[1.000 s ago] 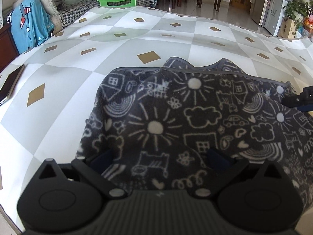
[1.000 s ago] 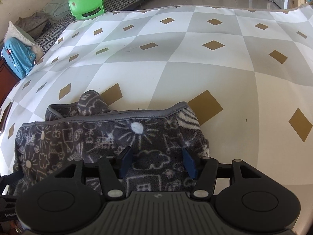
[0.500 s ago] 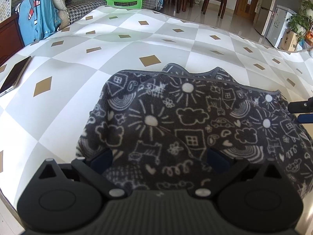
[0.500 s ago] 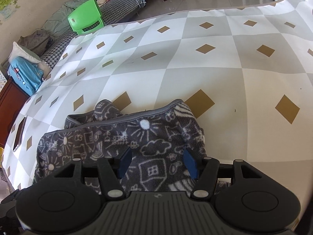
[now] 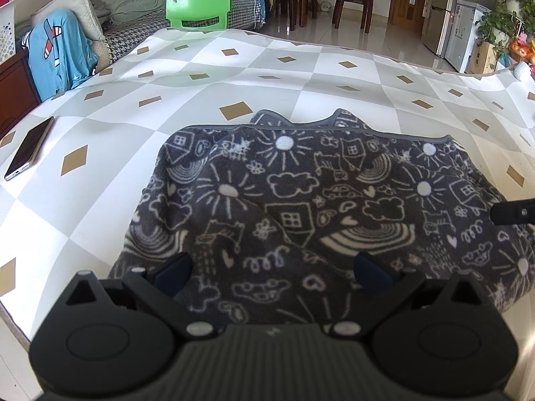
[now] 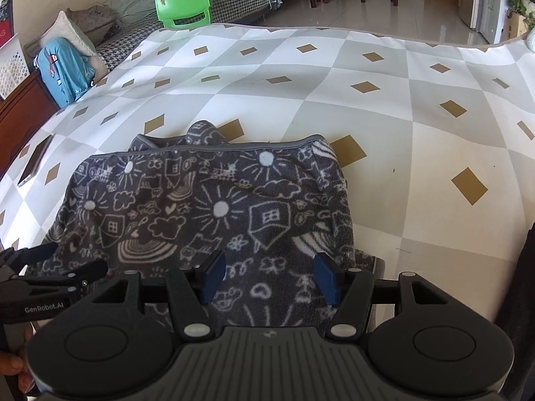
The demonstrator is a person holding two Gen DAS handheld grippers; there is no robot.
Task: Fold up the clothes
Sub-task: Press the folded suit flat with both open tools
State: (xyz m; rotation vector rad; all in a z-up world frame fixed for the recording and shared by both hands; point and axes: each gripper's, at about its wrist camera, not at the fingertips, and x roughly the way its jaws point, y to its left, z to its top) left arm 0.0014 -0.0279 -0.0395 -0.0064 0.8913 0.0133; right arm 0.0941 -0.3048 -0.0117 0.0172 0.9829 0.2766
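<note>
A dark grey fleece garment [image 5: 317, 207] with white doodles lies folded on the checked mat [image 5: 167, 77], its hemmed edge on the far side. My left gripper [image 5: 272, 272] hovers over its near left part, fingers spread wide, cloth lying flat beneath them. In the right wrist view the same garment [image 6: 207, 207] fills the middle, and my right gripper [image 6: 270, 277] stands over its near right part with the blue pads [image 6: 214, 274] apart and not pressing the cloth. The right gripper's fingertip [image 5: 511, 212] shows at the left view's right edge. The left gripper [image 6: 50, 274] shows at the right view's left edge.
A phone [image 5: 28, 152] lies on the mat at the left. Beyond the mat stand a green chair [image 5: 199, 8], a sofa with a blue garment [image 5: 57, 56] and cushions, wooden chairs and a fridge [image 5: 458, 16]. A person's hand [image 6: 10, 367] holds the left gripper.
Both grippers have drawn back toward me and risen a little, so more of the garment and mat shows. The garment stays flat on the mat. Neither jaw width changed.
</note>
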